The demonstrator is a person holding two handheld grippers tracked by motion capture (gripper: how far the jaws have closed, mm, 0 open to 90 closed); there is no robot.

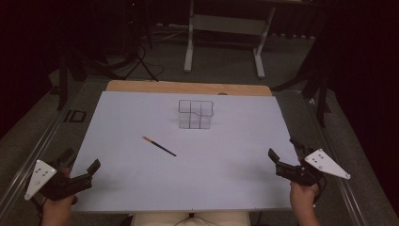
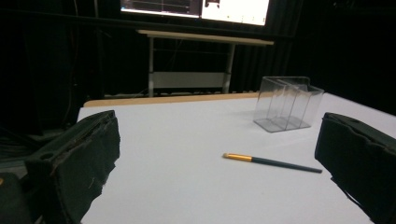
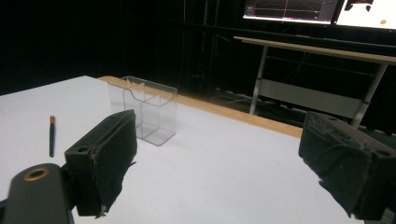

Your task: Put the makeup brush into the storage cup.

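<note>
Pictured at the white table (image 1: 141,188): left gripper (image 1: 89,172) and right gripper (image 1: 282,157), each parked at a near corner, jaws spread wide and empty. Seen lying flat near the table's middle, well apart from both: a slim makeup brush (image 1: 159,146), dark handle, gold ferrule, pale tip, angled across the surface. Stood beyond it, toward the far wooden edge: a clear plastic organizer (image 1: 195,114) with several upright compartments and a stepped front wall. Judged light and stiff, the brush, its thin round handle likely to roll or slip under the pads; best taken crosswise at mid-handle, just behind the ferrule, with the soft tip left alone. Judged light, rigid and smooth-walled, the organizer, apt to slide or tip if nudged. Matte and unmarked, the tabletop; black, padded and frayed at the edges, the gripper pads (image 2: 88,163) in the left gripper view.
</note>
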